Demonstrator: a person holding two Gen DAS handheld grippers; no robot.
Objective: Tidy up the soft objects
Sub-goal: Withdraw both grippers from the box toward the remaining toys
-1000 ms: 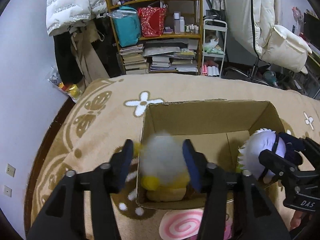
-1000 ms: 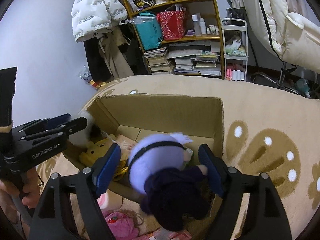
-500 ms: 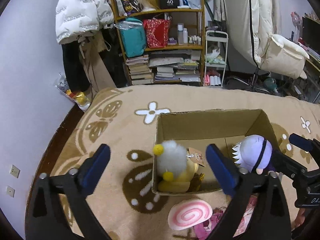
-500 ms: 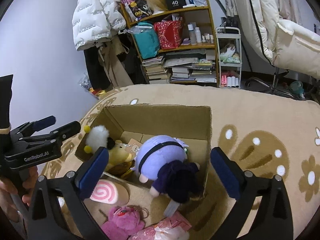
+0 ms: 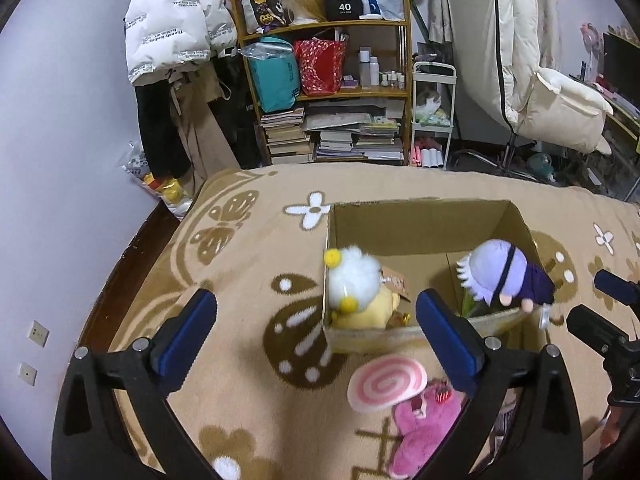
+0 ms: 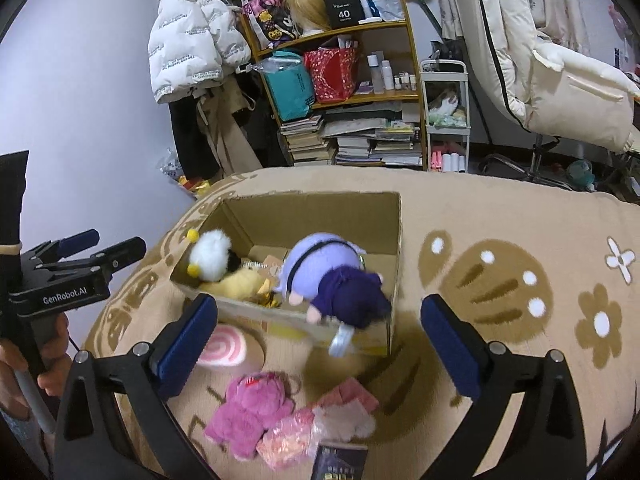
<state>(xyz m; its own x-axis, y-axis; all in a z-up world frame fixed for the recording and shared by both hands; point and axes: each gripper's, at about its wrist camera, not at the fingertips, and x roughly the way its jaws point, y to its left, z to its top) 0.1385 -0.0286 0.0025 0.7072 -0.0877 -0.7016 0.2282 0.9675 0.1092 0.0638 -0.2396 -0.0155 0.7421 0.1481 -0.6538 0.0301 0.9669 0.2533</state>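
Observation:
An open cardboard box (image 5: 420, 224) (image 6: 316, 210) sits on the tan rug. Inside lie a white fluffy toy with yellow pompoms (image 5: 354, 278) (image 6: 210, 256), a yellow plush (image 5: 372, 308) (image 6: 240, 282) and a lavender-headed doll in dark purple (image 5: 500, 274) (image 6: 328, 276) leaning over the near wall. My left gripper (image 5: 316, 338) is open and empty, above the rug before the box. My right gripper (image 6: 320, 338) is open and empty, above the box's near edge. In front of the box lie a pink swirl cushion (image 5: 386, 382) (image 6: 222, 350) and a pink plush (image 5: 424, 428) (image 6: 252, 408).
Pink fabric pieces (image 6: 332, 416) and a dark packet (image 6: 340, 462) lie on the rug near me. A cluttered bookshelf (image 5: 332, 92), hanging coats (image 5: 176, 40) and a cream chair (image 5: 556, 112) stand beyond the rug's far edge. The wall runs along the left.
Both grippers opened, let the white toy and the lavender doll drop into the box, then pulled back and up from it.

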